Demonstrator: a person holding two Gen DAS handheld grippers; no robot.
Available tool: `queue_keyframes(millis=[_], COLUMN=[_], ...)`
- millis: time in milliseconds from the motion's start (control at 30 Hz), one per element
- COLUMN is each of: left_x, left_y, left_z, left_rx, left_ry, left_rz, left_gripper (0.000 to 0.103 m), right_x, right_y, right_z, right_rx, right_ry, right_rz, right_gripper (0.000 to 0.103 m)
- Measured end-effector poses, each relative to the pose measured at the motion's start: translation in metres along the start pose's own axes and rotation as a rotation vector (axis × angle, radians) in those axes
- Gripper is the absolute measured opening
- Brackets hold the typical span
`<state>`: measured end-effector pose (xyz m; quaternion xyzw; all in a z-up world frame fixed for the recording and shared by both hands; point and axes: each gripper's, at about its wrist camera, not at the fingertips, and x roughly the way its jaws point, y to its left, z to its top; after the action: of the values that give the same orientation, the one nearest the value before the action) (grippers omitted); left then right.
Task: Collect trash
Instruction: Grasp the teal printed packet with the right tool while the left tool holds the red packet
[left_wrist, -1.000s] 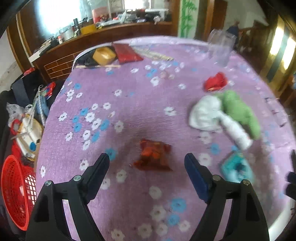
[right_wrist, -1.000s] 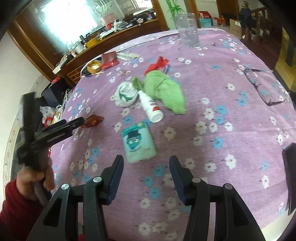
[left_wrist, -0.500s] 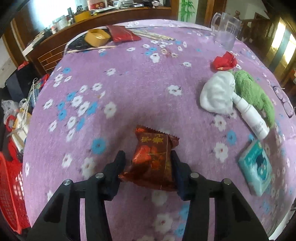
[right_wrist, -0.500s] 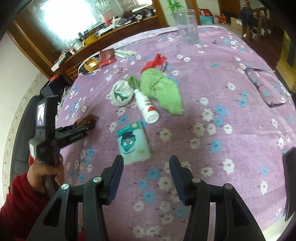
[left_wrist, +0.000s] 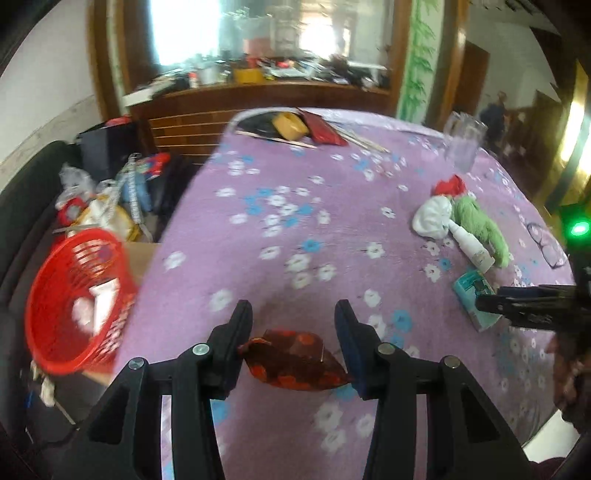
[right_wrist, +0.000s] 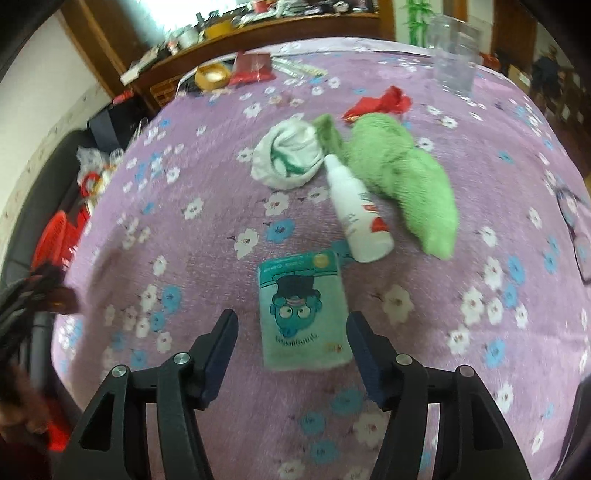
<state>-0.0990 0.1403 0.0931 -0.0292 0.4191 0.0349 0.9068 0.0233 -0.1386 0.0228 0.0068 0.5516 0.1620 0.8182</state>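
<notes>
left gripper (left_wrist: 293, 338) is clamped on the red snack wrapper (left_wrist: 295, 360), which hangs between the jaws above the purple tablecloth (left_wrist: 295, 229). the hold looks thin: only the wrapper's crumpled ends touch the pads, so it could slip or twist out on the way to the red basket (left_wrist: 74, 299). the basket sits off the table's left edge, lower than the tabletop, and it looks tilted; releasing early would likely drop the wrapper on the floor clutter beside it. the view is blurred, so how deep the grip goes is hard to tell.

the wrapper is dark red with orange-red blotches, glossy, crinkled, puffed in the middle and pinched at the left end. looks light and slippery.

right gripper (right_wrist: 291, 336) is spread wide and holds nothing. it hovers low with the teal tissue pack (right_wrist: 301, 314) between its fingers, not touching as far as i can tell. a white bottle (right_wrist: 356, 210) lies just beyond the pack, touching a green cloth (right_wrist: 402, 177); reaching too far could knock the bottle.
</notes>
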Motion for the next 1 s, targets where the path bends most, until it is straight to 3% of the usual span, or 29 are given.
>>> queue_keyframes(millis=[200, 600, 767, 1000], left_x=[-0.044, -0.097, -0.116, -0.135], left_y=[0.022, 0.017, 0.029, 0.035], left_z=[-0.025, -0.059, -0.068, -0.066], left_rx=[-0.087, -0.153, -0.213, -0.244], left_ry=[-0.018, -0.063, -0.079, -0.097], left_rz=[0.042, 0.129, 0.169, 0.190], left_gripper=[0.045, 0.045, 0.045, 0.045], right_x=[0.016, 0.028, 0.026, 0.000], right_y=[0.005, 0.007, 0.012, 0.029], right_z=[0.006, 0.001, -0.002, -0.012], right_rx=[-0.059, -0.172, -0.217, -0.269], right_ry=[0.014, 0.016, 0.007, -0.032], right_rz=[-0.022, -0.061, -0.059, 0.027], right_gripper=[0.066, 0.066, 0.041, 0.037])
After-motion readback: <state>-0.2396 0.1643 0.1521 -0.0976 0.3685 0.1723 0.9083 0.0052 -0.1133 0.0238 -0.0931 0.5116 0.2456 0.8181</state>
